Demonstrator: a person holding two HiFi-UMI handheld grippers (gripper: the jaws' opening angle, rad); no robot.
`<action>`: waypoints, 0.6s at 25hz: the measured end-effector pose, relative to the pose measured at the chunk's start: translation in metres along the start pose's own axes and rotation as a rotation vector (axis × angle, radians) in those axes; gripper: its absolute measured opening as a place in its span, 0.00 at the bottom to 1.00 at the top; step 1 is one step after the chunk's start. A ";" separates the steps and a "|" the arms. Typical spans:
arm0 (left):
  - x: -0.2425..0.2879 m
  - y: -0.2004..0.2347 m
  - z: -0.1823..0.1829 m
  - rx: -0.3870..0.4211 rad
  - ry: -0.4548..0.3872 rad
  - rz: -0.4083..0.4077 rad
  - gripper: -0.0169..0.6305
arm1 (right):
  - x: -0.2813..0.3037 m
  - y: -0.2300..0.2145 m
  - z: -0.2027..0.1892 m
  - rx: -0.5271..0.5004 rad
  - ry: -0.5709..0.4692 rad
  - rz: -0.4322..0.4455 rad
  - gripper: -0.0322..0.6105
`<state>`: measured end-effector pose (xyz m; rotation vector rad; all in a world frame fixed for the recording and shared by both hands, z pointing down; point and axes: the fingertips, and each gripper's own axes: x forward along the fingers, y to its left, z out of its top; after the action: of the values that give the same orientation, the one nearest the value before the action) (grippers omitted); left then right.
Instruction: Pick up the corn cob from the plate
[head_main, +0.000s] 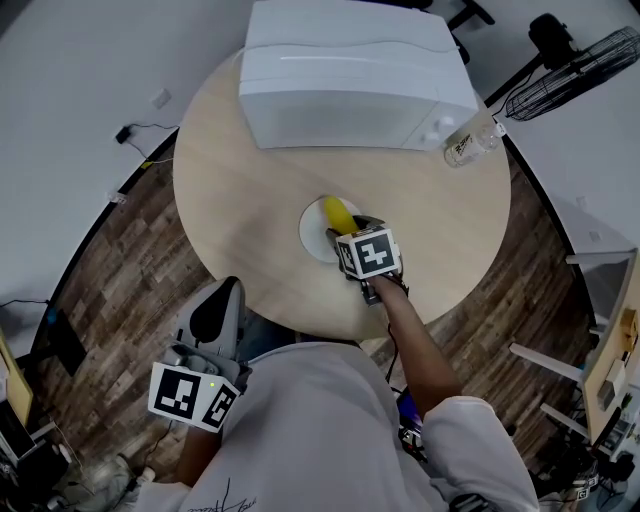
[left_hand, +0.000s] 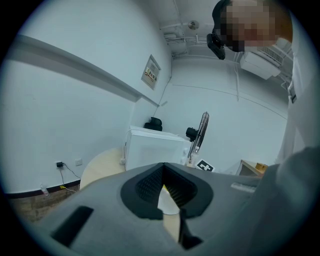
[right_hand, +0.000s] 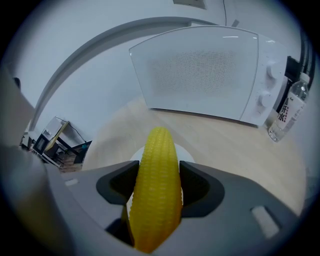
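A yellow corn cob (head_main: 336, 211) lies over the white plate (head_main: 312, 236) at the middle of the round wooden table (head_main: 240, 200). My right gripper (head_main: 352, 232) reaches it from the near side and is shut on it. In the right gripper view the corn cob (right_hand: 157, 165) fills the space between the two dark jaws of the gripper (right_hand: 157, 186), with its tip pointing at the microwave and the plate (right_hand: 186, 153) showing behind. I cannot tell whether the cob is touching the plate. My left gripper (head_main: 221, 302) hangs off the table's near edge, shut and holding nothing (left_hand: 165, 194).
A white microwave (head_main: 350, 80) stands at the table's far side, with a clear water bottle (head_main: 470, 143) lying at its right. A black fan (head_main: 575, 65) stands on the floor beyond. Cables and a plug run along the wall at left.
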<state>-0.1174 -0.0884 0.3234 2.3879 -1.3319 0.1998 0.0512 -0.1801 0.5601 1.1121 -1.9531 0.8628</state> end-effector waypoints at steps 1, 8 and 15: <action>0.000 0.000 0.000 -0.001 -0.001 0.000 0.01 | -0.001 0.000 0.000 0.001 -0.002 0.001 0.47; -0.002 -0.003 0.001 -0.001 -0.012 -0.004 0.01 | -0.007 0.000 -0.001 0.008 -0.013 -0.001 0.47; -0.002 -0.007 -0.003 0.000 -0.010 -0.011 0.01 | -0.011 -0.001 -0.005 0.023 -0.025 0.005 0.47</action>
<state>-0.1129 -0.0825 0.3235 2.3983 -1.3235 0.1845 0.0579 -0.1716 0.5534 1.1362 -1.9723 0.8797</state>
